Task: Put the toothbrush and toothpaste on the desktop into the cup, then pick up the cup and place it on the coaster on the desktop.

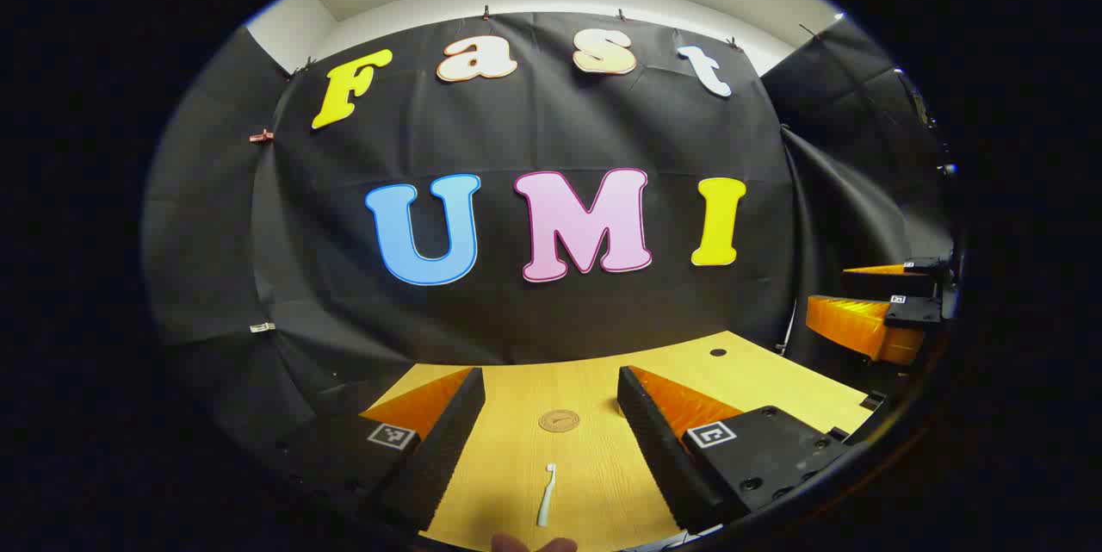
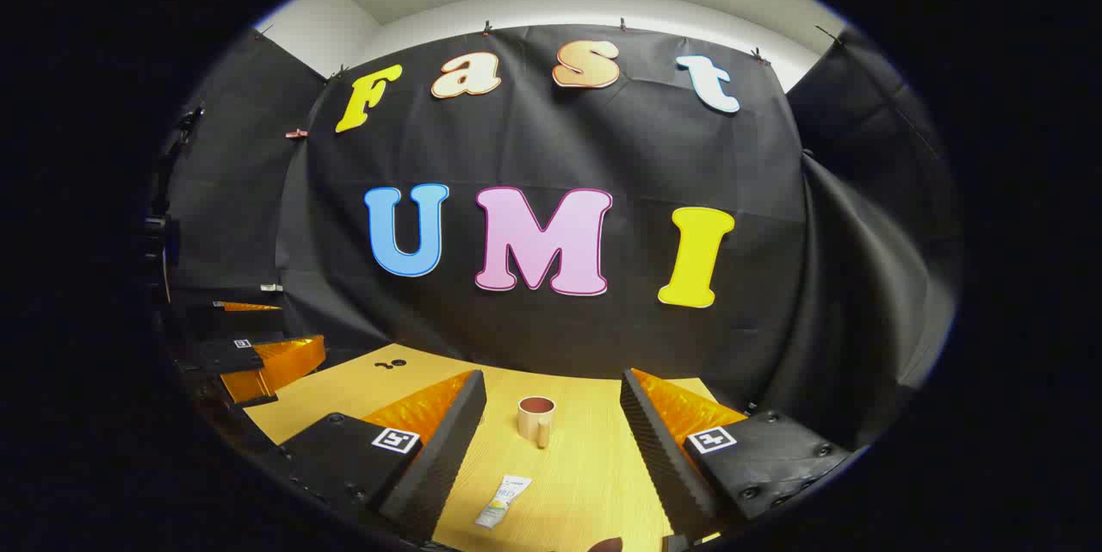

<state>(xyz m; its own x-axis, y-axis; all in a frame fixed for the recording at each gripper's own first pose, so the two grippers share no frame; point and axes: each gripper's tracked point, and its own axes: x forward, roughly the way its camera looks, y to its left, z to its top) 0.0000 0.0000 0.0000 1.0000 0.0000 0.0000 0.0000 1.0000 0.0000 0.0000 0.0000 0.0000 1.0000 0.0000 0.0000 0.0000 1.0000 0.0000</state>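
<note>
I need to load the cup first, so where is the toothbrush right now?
In the left gripper view, the toothbrush lies flat on the desktop between the open left gripper fingers, nearer the camera than the round coaster.

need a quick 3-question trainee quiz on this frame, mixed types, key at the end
1. True or false: the toothbrush already stands in the cup.
2. Which item lies between the right gripper fingers on the desk? A) coaster B) toothpaste C) toothbrush
3. Fill in: ahead of the left gripper, beyond the toothbrush, sits the round ____.

Key:
1. False; it lies flat on the desk.
2. B, the toothpaste.
3. coaster.
</note>
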